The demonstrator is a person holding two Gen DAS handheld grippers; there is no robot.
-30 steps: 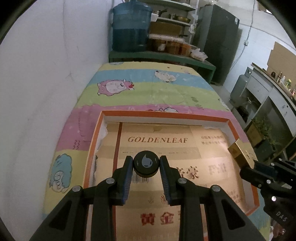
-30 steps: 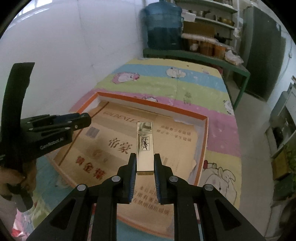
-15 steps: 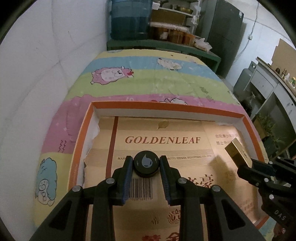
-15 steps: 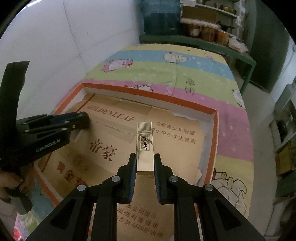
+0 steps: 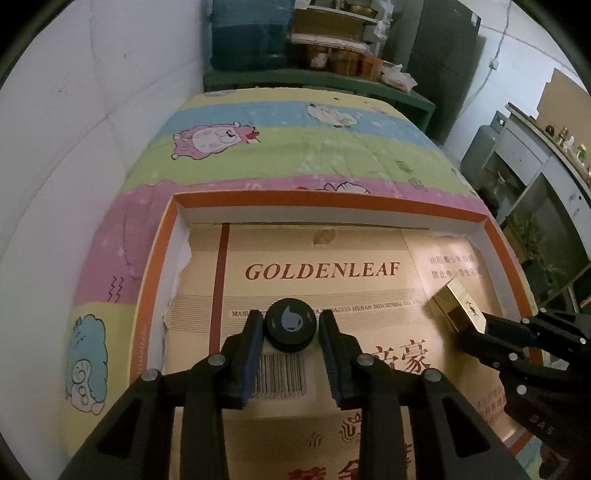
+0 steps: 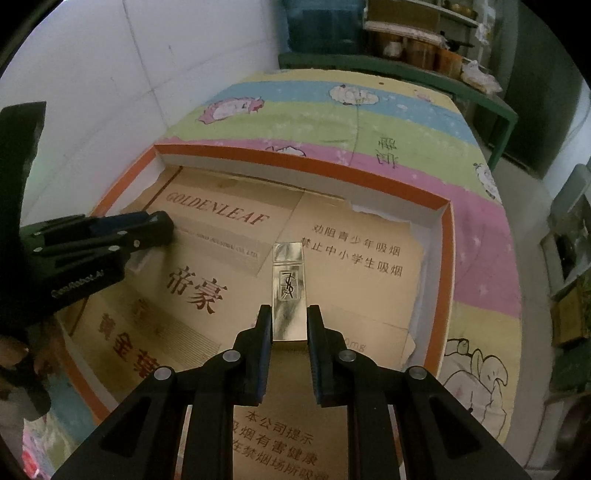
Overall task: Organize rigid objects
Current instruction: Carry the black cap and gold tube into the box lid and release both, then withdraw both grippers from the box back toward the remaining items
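Observation:
My left gripper (image 5: 291,325) is shut on a small round black jar with a drop logo on its lid (image 5: 291,322), low over the cardboard floor of an orange-rimmed tray (image 5: 325,197). My right gripper (image 6: 289,317) is shut on a flat gold case with a YSL mark (image 6: 289,284), also low inside the tray (image 6: 299,160), toward its right half. The gold case (image 5: 458,308) and right gripper show at the right edge of the left wrist view; the left gripper (image 6: 162,225) shows at the left of the right wrist view.
The tray lies on a pastel striped cartoon cloth (image 5: 295,147) over a table against a white wall (image 5: 92,129). A green shelf with jars and a blue water bottle (image 5: 251,33) stands beyond the table. Cabinets (image 5: 535,177) stand to the right.
Both grippers have moved forward and down into the tray with their objects still held. The cardboard floor now looks much closer in both views.

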